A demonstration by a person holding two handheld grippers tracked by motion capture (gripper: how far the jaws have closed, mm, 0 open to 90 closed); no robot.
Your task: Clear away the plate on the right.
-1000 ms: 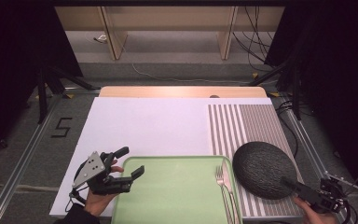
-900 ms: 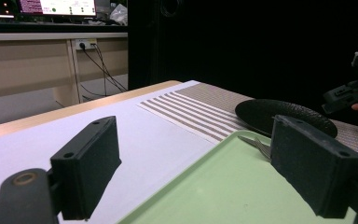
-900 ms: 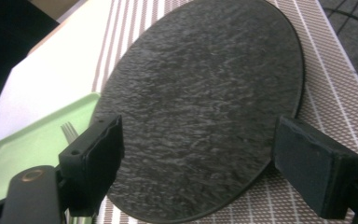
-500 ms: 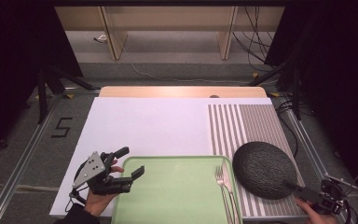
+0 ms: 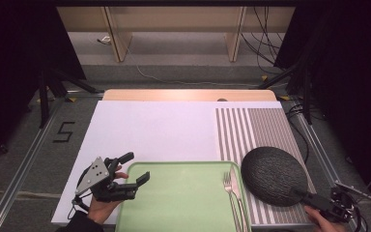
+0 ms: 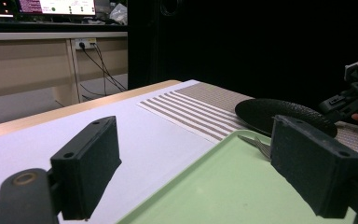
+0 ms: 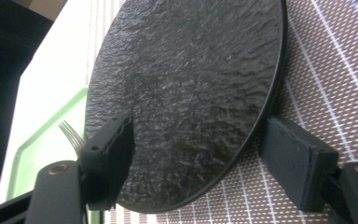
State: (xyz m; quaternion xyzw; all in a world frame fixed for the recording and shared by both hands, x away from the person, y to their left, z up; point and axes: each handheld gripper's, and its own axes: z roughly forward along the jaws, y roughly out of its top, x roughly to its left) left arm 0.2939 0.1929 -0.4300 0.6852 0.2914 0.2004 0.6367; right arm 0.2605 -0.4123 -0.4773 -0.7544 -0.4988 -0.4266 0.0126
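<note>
A round black textured plate (image 5: 273,175) lies on the striped placemat (image 5: 256,125), its left edge next to a green tray (image 5: 183,203). A fork (image 5: 231,186) rests at the tray's right side. My right gripper (image 5: 314,198) is at the plate's near right edge. In the right gripper view the plate's rim (image 7: 186,93) sits between the jaws, which have just been closing, and a small gap still shows at the right pad (image 7: 298,158). My left gripper (image 5: 136,166) stands open over the tray's left rim with nothing between its pads (image 6: 91,163).
A white mat (image 5: 149,130) covers the table's left and middle, with a wooden strip (image 5: 188,94) along its far edge. Cables and furniture legs stand on the floor beyond the table. The tray (image 6: 223,186) holds nothing apart from the fork (image 6: 258,144).
The right gripper has shifted slightly at the plate's near edge. The plate, the tray and the left gripper have kept still.
</note>
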